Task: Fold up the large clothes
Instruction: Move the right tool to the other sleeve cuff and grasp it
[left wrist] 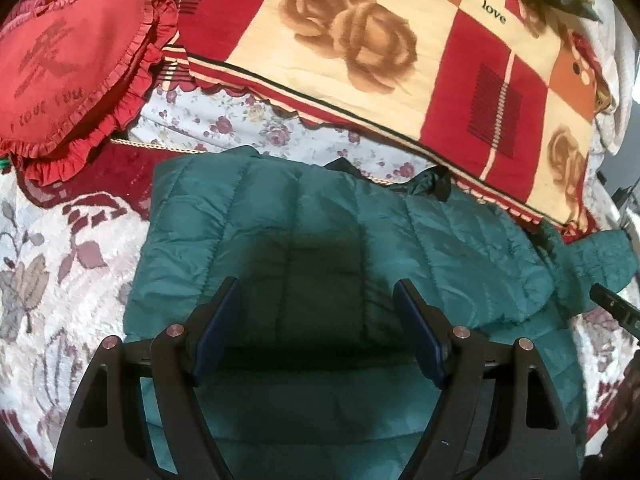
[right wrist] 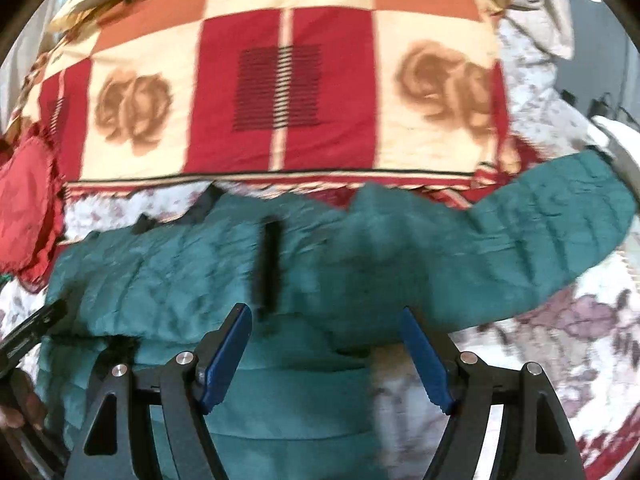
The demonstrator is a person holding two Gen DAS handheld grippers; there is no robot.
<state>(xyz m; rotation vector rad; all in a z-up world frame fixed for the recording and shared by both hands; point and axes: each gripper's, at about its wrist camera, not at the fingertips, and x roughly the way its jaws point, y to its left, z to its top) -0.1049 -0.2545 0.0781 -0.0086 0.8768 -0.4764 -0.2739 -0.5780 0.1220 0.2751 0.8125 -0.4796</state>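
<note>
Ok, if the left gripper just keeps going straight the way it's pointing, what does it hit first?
Most likely the teal quilted jacket: the open left gripper points onto its shaded back panel, nothing between. Depth is unclear.

Teal quilted jacket, red heart pillow, red-and-cream rose-patterned checked blanket.

A home bedroom: a bed under a floral bedspread, a folded rose-patterned blanket (the word "love" woven in), and a frilled red heart cushion reading "I love you".
</note>
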